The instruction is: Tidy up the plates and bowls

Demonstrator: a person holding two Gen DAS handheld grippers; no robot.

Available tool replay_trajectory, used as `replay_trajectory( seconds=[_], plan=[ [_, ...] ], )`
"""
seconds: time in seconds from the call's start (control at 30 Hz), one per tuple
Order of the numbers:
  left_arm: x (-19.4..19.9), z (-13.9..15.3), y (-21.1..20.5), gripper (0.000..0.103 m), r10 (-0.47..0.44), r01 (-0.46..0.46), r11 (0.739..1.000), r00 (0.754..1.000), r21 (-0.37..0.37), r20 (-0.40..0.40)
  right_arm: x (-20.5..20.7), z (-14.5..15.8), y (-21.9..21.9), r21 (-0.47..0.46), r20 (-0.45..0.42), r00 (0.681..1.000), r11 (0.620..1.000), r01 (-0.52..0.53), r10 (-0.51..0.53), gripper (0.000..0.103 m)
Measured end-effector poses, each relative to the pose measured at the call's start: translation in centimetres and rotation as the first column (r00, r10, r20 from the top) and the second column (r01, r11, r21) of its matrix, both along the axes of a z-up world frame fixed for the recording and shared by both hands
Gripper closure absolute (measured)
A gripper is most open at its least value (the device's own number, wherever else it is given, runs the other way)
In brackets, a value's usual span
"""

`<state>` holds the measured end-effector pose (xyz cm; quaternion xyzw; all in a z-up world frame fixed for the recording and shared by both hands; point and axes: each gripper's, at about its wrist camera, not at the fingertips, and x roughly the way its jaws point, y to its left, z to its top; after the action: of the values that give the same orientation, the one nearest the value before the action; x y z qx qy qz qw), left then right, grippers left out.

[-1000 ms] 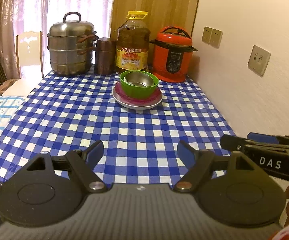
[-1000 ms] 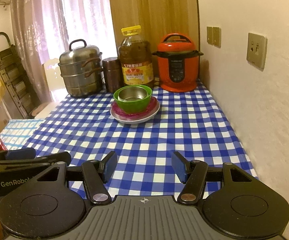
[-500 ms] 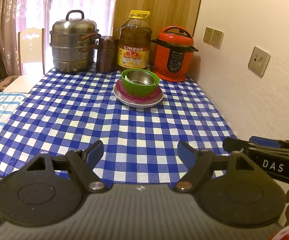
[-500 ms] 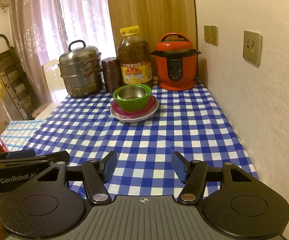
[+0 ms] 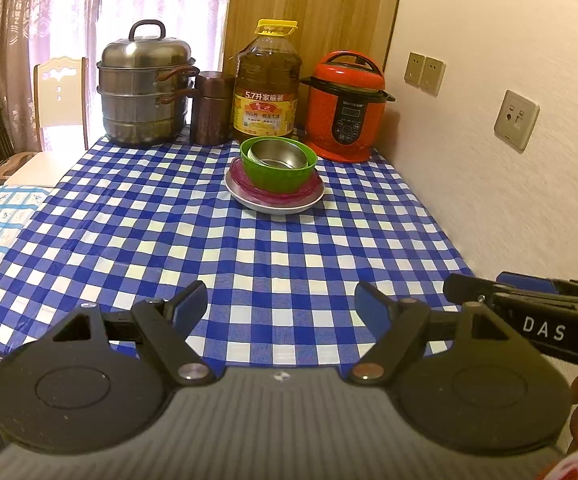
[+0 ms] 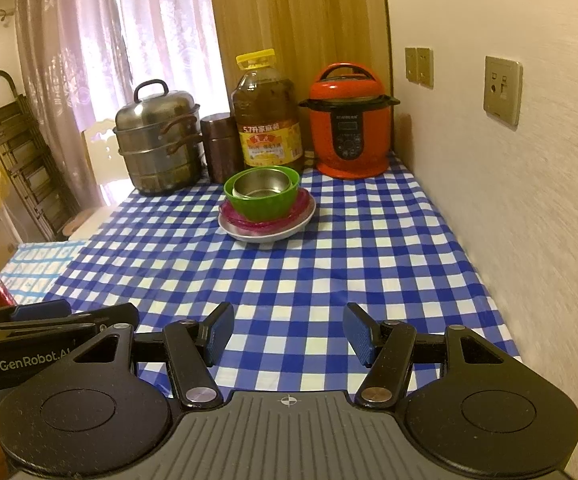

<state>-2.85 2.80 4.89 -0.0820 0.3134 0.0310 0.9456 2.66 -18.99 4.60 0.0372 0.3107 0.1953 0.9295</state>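
nothing has been moved lately: the green bowl (image 5: 278,168) is kept nested on the plates (image 5: 275,200) before the oil bottle (image 5: 267,88), both hand-held grippers (image 5: 279,308) (image 6: 287,334) are held open and empty, so the tidying looks done.

Left tool (image 5: 281,306) gaping wide, right tool (image 6: 287,334) open, both empty

We count two bowls, one green bowl (image 5: 278,172) and one steel bowl (image 5: 279,154), two plates, one pink plate (image 5: 277,194) and one white plate (image 5: 275,205), and two grippers.
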Motion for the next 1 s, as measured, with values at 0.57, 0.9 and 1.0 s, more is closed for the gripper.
replay_trajectory(
  seconds=[0.57,0.9,1.0],
  plan=[
    [0.12,-0.31,0.07,0.024,-0.002,0.002,1.000,1.000,0.001,-0.005,0.00,-0.15,0.09,0.001,-0.001,1.000,1.000,0.000,0.000,0.042],
    [0.18,-0.55,0.04,0.024,-0.002,0.002,1.000,1.000,0.001,-0.007,0.03,-0.22,0.04,0.001,-0.002,1.000,1.000,0.000,0.000,0.042],
    [0.19,-0.56,0.05,0.024,-0.001,0.001,1.000,1.000,0.001,-0.007,0.03,-0.23,0.02,0.001,-0.002,1.000,1.000,0.000,0.000,0.042]
  ],
)
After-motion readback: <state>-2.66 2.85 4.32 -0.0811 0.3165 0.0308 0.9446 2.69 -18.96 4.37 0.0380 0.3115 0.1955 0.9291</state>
